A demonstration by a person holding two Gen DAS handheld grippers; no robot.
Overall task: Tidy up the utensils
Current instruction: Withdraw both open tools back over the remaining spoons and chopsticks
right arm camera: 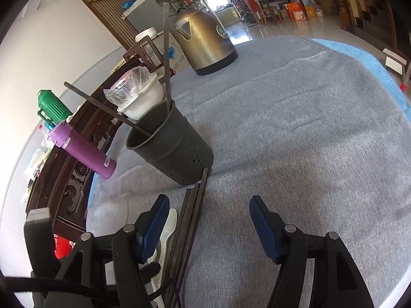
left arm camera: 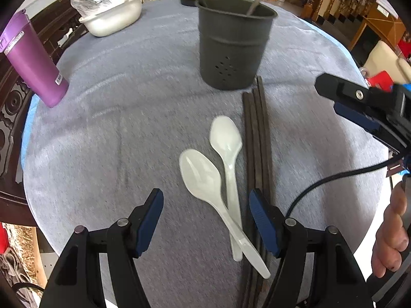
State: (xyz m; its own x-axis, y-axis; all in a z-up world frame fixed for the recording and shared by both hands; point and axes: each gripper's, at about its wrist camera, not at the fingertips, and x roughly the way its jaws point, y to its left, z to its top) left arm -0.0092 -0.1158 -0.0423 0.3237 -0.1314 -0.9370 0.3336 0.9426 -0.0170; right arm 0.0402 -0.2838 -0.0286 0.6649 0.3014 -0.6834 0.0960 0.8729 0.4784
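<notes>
Spoons (left arm camera: pixel 218 179) crossed at handles beside chopsticks (left arm camera: pixel 257 154): both grippers' jaws apart and empty, left gripper (left arm camera: pixel 206 220) should clamp one handle only, then drop it into holder (left arm camera: pixel 233 43)

Round worktop (left arm camera: pixel 102 133) under a grey cloth, set with utensils and kitchenware.
Near the middle stands a dark utensil holder (left arm camera: pixel 231 48); just before it lie dark chopsticks (left arm camera: pixel 257 138) with two white spoons (left arm camera: pixel 221 169) crossed at their left. A purple bottle (left arm camera: pixel 33 61) stands far left, a white bowl (left arm camera: pixel 113 18) and brass kettle (right arm camera: pixel 205 41) at the far edge.
</notes>
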